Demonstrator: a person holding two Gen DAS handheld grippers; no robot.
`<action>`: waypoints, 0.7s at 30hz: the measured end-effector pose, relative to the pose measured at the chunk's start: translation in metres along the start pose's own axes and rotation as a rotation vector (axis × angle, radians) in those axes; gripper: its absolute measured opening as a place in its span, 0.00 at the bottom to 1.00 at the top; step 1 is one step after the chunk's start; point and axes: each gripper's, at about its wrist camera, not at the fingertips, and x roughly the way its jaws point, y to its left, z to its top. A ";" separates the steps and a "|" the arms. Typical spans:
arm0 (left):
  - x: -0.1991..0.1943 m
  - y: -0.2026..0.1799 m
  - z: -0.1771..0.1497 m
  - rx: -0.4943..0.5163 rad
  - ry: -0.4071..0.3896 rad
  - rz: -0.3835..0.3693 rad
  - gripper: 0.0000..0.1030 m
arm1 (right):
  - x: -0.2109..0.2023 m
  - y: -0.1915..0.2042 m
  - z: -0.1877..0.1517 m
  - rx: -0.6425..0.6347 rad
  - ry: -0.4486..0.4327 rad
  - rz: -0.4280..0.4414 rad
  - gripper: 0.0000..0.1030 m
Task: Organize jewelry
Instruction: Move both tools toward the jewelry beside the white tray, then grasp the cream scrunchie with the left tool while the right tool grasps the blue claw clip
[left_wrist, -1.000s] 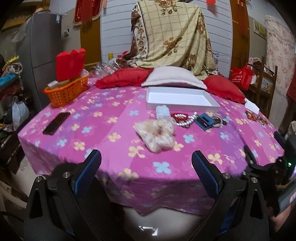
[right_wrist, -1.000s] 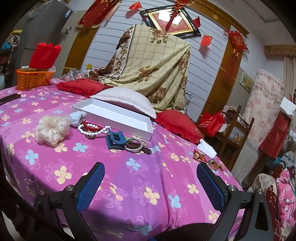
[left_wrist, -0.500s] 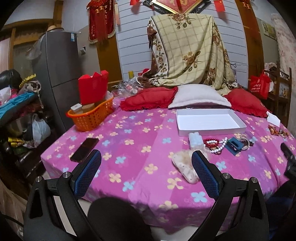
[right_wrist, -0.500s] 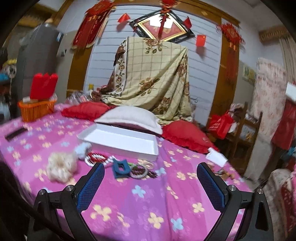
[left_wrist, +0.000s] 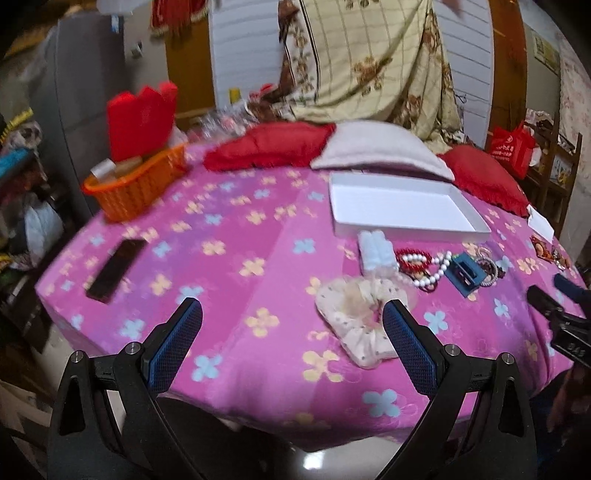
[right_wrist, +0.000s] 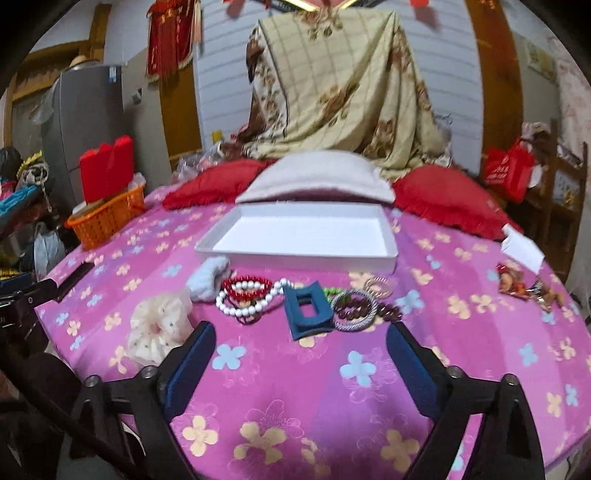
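Observation:
A loose heap of jewelry lies on the pink flowered tablecloth in front of an empty white tray (right_wrist: 295, 254). It holds a white pearl string (right_wrist: 240, 308) around red beads (right_wrist: 245, 286), a blue hair clip (right_wrist: 306, 310), a silver bangle (right_wrist: 354, 308) and a cream scrunchie (right_wrist: 159, 325). My right gripper (right_wrist: 301, 334) hovers just short of the clip. Its jaws are closing and nothing is between them. My left gripper (left_wrist: 291, 314) is open over the near table edge, with the scrunchie (left_wrist: 358, 314) beside its right finger (left_wrist: 406, 343) and untouched.
An orange basket (left_wrist: 136, 188) with a red box stands at the back left, and a black phone (left_wrist: 116, 267) lies in front of it. Red and white pillows lie behind the tray. A white card (right_wrist: 522, 251) and small trinkets (right_wrist: 524, 286) sit at the right.
Both grippers have moved in toward the table. The right view has swung so the jewelry heap is centred between its fingers, which stand slightly narrower. The left view has tilted down and nearer the scrunchie.

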 end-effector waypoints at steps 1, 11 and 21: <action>0.007 -0.002 -0.001 -0.003 0.014 -0.006 0.95 | 0.006 -0.004 0.000 0.006 0.012 0.009 0.82; 0.077 -0.020 -0.008 -0.010 0.151 -0.081 0.95 | 0.071 -0.009 0.016 0.004 0.112 0.129 0.58; 0.119 -0.035 -0.004 0.007 0.197 -0.110 0.95 | 0.114 -0.002 0.021 -0.052 0.154 0.170 0.55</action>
